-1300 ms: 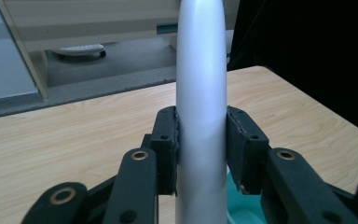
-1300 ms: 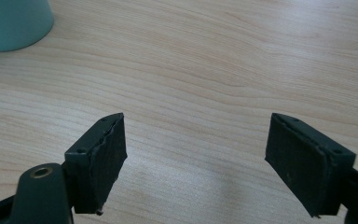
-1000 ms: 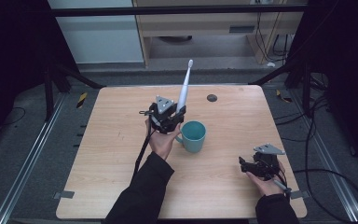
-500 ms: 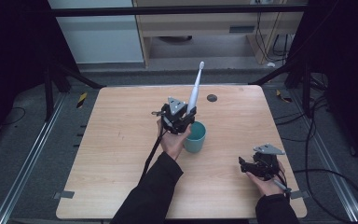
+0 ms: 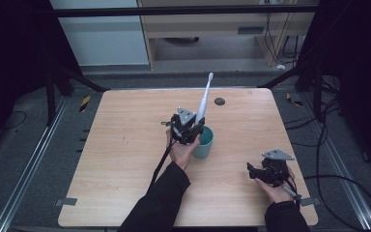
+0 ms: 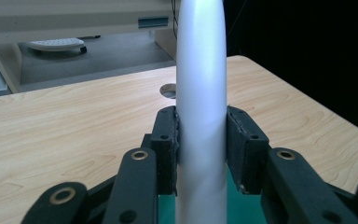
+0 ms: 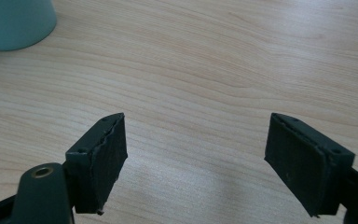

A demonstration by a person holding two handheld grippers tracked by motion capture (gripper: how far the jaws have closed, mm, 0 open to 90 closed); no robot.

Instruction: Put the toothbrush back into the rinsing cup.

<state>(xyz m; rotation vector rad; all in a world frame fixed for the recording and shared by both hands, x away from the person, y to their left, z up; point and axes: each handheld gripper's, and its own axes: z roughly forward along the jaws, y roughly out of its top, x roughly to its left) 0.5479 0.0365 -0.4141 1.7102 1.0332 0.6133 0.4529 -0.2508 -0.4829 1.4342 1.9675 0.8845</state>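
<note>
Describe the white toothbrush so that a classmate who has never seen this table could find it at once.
Start at the wooden table and find the teal cup near its middle. Over it, the left gripper clamps the toothbrush: the one tall, slim white thing, pointing up and away.

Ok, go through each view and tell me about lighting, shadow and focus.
High view: table evenly lit, surroundings dark, picture soft. Left gripper view: white toothbrush close and slightly soft, bright sheen along it. Right gripper view: wood grain sharp, faint soft shadow under the open right tool.

teal cup mid-table; bare wood around
</note>
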